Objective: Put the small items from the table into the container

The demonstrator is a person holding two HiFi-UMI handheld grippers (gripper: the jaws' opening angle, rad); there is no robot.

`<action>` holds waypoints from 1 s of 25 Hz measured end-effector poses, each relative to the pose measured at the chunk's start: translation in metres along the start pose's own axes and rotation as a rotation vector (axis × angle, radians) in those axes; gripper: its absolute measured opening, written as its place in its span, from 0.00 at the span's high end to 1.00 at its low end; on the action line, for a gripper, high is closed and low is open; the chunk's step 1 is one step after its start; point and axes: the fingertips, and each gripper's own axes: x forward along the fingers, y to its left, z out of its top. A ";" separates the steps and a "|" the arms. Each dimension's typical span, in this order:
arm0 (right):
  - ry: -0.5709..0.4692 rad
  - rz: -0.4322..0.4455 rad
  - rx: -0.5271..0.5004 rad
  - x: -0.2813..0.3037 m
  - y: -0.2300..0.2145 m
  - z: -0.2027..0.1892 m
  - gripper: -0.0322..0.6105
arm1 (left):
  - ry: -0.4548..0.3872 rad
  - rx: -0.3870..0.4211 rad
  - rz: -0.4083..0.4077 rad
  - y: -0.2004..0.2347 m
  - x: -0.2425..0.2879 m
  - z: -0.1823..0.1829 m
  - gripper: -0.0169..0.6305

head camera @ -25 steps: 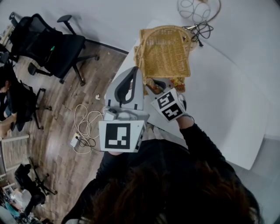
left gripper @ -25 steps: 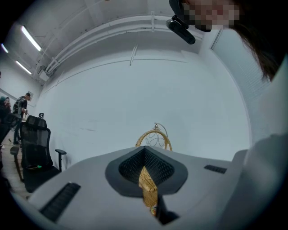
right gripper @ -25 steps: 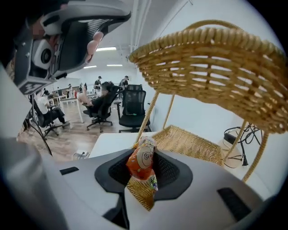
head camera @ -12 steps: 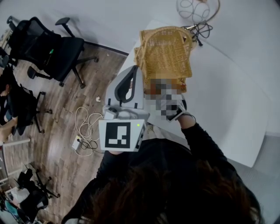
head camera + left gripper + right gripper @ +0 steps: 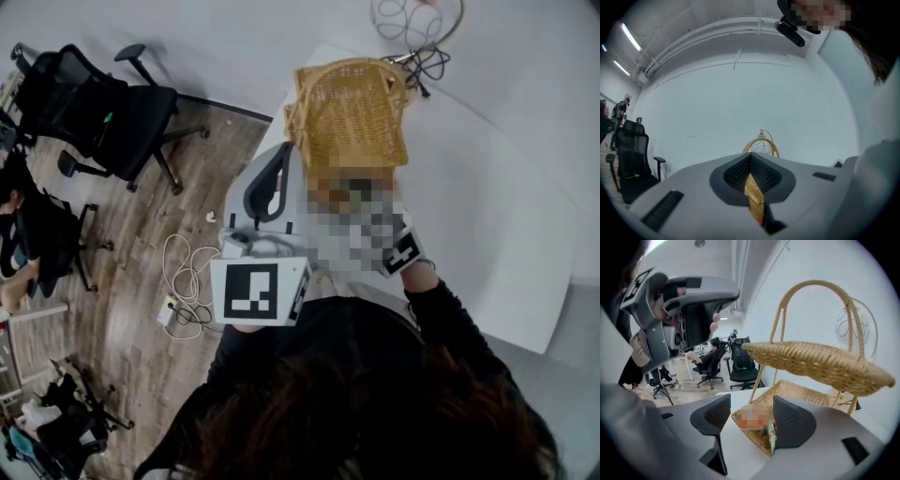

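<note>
A two-tier wicker basket [image 5: 352, 112] stands at the white table's near-left corner. My left gripper [image 5: 289, 152] stays level at the basket's left side. In the left gripper view, the left gripper [image 5: 751, 171] has its jaws closed on a strip of wicker rim [image 5: 754, 197]. My right gripper [image 5: 750, 401] is in front of the lower tier [image 5: 797, 390], and its jaws are opening with nothing pressed between them. A greenish packet [image 5: 772, 437] and a blurred orange item [image 5: 752, 420] lie in that tier. The right gripper's marker cube [image 5: 405, 251] shows near my sleeve.
The white table [image 5: 487, 216] runs to the right. At its far end are a hoop with wire [image 5: 417, 14] and dark cables [image 5: 427, 64]. Black office chairs [image 5: 112, 103] and a white cord [image 5: 183, 272] are on the wooden floor at left.
My right gripper has drawn back from the basket toward me and risen a little, and its jaws have spread apart. The left gripper and the basket have not moved.
</note>
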 end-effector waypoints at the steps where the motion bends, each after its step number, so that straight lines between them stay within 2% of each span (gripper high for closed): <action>1: -0.012 -0.004 0.007 -0.007 -0.001 0.003 0.52 | 0.000 0.000 0.002 0.000 -0.001 0.000 0.97; 13: -0.147 -0.075 0.087 -0.083 -0.017 0.030 0.52 | 0.004 0.014 0.015 -0.010 -0.005 0.002 0.97; 18: -0.218 -0.134 0.092 -0.113 -0.031 0.040 0.52 | 0.010 0.024 0.018 -0.021 -0.010 0.002 0.97; 25: -0.288 -0.174 0.109 -0.149 -0.039 0.048 0.53 | 0.009 0.037 0.035 -0.035 -0.019 0.004 0.97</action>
